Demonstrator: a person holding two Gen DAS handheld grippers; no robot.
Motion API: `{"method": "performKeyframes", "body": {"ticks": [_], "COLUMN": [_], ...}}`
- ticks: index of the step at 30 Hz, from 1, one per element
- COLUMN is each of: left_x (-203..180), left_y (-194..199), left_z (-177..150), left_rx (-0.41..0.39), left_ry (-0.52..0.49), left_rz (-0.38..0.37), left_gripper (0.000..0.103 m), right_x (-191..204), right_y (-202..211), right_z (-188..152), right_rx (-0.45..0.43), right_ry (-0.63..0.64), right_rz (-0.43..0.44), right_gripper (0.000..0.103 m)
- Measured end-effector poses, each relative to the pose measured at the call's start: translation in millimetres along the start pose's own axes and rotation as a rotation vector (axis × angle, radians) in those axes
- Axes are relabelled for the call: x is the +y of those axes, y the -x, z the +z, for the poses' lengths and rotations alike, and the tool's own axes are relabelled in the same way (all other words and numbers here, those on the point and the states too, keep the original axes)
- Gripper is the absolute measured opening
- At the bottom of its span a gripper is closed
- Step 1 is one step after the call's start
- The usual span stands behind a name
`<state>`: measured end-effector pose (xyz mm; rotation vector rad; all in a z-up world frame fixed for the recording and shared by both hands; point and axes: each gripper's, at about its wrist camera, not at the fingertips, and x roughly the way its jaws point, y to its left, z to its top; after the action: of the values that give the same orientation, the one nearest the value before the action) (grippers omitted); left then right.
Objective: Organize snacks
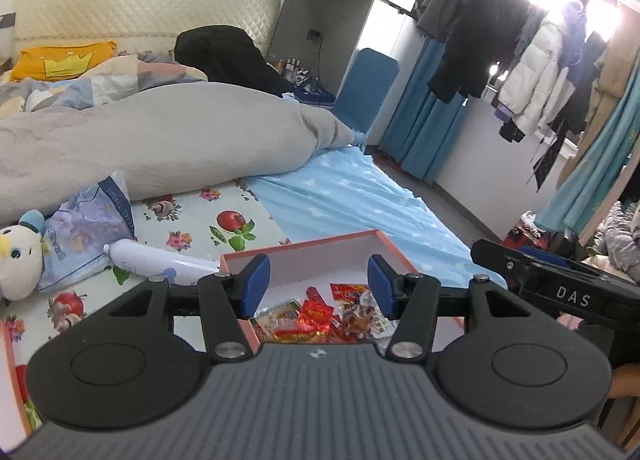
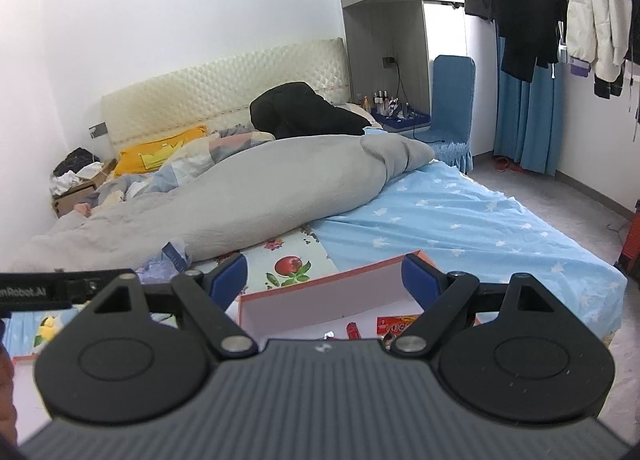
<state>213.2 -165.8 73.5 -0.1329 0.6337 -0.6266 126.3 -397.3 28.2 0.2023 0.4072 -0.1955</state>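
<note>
Snacks (image 1: 320, 318) in red and clear wrappers are lying in a loose pile inside an open pink-rimmed box (image 1: 304, 247), which is sitting on the bed at the near edge of a fruit-print mat (image 1: 224, 222). Left gripper (image 1: 318, 287) is hovering over the box with its blue-padded fingers (image 1: 253, 284) spread wide, holding nothing; the pile is showing between them. Right gripper (image 2: 325, 277) is likewise hanging open above the same box (image 2: 320, 296), fingers well apart and empty, with a few red wrappers (image 2: 394, 325) showing on the box floor near its right finger. A white tube (image 1: 160, 258) is lying just beside the box's left wall. A tissue pack (image 1: 86, 228) and a plush toy (image 1: 20, 256) are resting further left on the mat. A grey duvet (image 1: 160, 136) is bunching behind them, and a blue star-print sheet (image 1: 344, 196) is covering the bed to the right.
</note>
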Motion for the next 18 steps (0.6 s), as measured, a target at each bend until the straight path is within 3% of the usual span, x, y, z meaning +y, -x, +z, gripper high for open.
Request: {"method": "performKeyframes", "body": {"ticks": [11, 18], "left_x": [-8.5, -25.5], "left_y": [56.7, 69.6], "left_z": [-45.8, -79.1], "left_rx": [-0.069, -0.080], "left_ry": [0.002, -0.042], "left_rz": [0.053, 0.076], "left_gripper": [0.060, 0.060], "right_x": [-1.2, 3.5], "right_y": [37.0, 51.3], "right_z": [-40.5, -75.4], "right_rx": [0.016, 0.011], "right_ry": [-0.007, 0.023], "right_rz": [0.022, 0.003], "right_gripper": [0.086, 0.086]}}
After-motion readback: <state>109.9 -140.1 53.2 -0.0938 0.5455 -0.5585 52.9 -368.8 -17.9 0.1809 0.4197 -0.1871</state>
